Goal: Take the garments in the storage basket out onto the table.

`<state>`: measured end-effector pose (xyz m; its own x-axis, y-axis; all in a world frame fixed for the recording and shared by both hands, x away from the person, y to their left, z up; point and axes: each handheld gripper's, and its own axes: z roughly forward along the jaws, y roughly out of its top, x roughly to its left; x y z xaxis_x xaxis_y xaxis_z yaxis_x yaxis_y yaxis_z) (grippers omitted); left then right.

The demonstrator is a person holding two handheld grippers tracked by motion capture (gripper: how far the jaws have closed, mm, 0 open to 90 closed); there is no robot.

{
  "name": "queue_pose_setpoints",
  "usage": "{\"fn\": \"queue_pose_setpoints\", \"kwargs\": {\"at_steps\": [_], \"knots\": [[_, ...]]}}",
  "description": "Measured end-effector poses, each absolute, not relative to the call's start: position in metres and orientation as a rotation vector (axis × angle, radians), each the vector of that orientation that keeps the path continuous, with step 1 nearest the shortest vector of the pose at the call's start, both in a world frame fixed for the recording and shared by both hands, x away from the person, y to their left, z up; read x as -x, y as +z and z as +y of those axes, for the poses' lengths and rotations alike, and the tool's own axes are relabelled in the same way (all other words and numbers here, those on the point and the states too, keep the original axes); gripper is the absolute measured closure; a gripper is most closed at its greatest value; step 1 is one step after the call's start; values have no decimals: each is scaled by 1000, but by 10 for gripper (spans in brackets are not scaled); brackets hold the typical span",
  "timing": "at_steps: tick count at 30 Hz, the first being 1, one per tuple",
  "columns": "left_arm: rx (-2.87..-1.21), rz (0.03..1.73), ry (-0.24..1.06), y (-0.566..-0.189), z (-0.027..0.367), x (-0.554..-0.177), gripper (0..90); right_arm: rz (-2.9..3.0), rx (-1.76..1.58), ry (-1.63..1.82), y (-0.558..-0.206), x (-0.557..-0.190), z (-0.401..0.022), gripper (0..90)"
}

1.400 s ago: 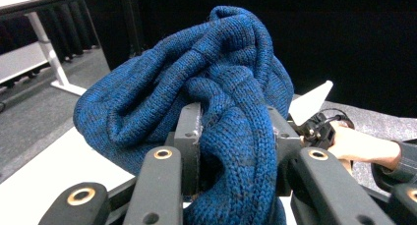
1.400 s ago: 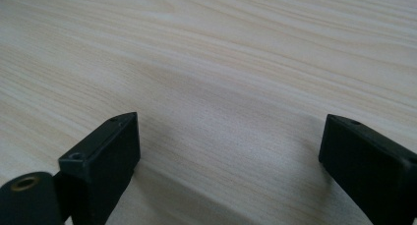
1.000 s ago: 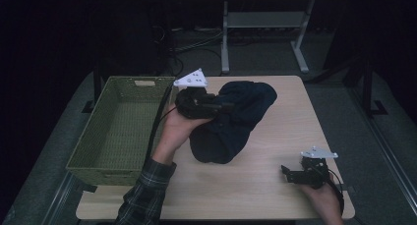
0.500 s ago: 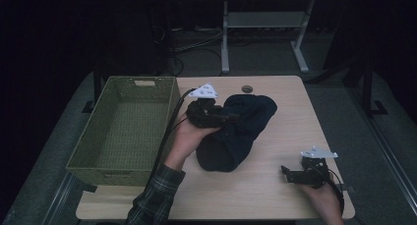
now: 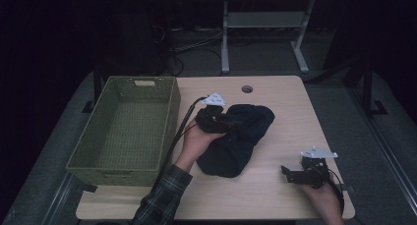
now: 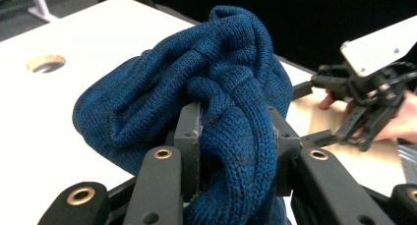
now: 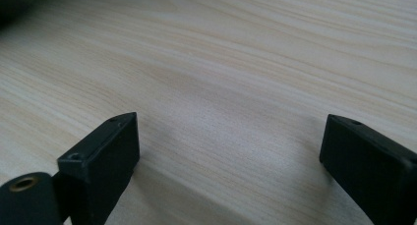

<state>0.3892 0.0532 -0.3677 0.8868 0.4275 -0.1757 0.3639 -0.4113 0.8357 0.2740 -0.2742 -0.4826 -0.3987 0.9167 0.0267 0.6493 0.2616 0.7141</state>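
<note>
The blue knit garment (image 5: 238, 139) lies bunched on the table (image 5: 275, 195) just right of the green woven basket (image 5: 125, 129), its long axis running from near your left wrist up and away to the right. Your left gripper (image 6: 236, 136) is clamped on a thick fold of it, so the basket sits directly to that hand's left. Your right gripper (image 5: 295, 175) rests well apart near the table's front right corner, jaws spread over bare wood. The room beyond is dark, with a white stand (image 5: 260, 33) behind.
</note>
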Motion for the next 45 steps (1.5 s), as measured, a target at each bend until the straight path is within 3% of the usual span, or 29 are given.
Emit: {"fn": "queue_pose_setpoints", "kwargs": {"at_steps": [24,27,33,37,41,45], "knots": [[-2169,701,112,-440,41,-420,639,2147,-1422,922,-483,-274,-274,77],[-2167,709,101,-444,41,-421,594,2147,-1422,922,-483,-274,-274,77],[-2184,716,148,-436,48,-420,377,2148,-1422,922,-483,-274,-274,77],[-2161,722,193,-425,57,-416,330,2148,-1422,922,-483,-274,-274,77],[-2159,727,224,-413,66,-408,332,2148,-1422,922,-483,-274,-274,77],[-2157,731,287,-404,74,-398,428,2148,-1421,921,-483,-274,-274,77]]}}
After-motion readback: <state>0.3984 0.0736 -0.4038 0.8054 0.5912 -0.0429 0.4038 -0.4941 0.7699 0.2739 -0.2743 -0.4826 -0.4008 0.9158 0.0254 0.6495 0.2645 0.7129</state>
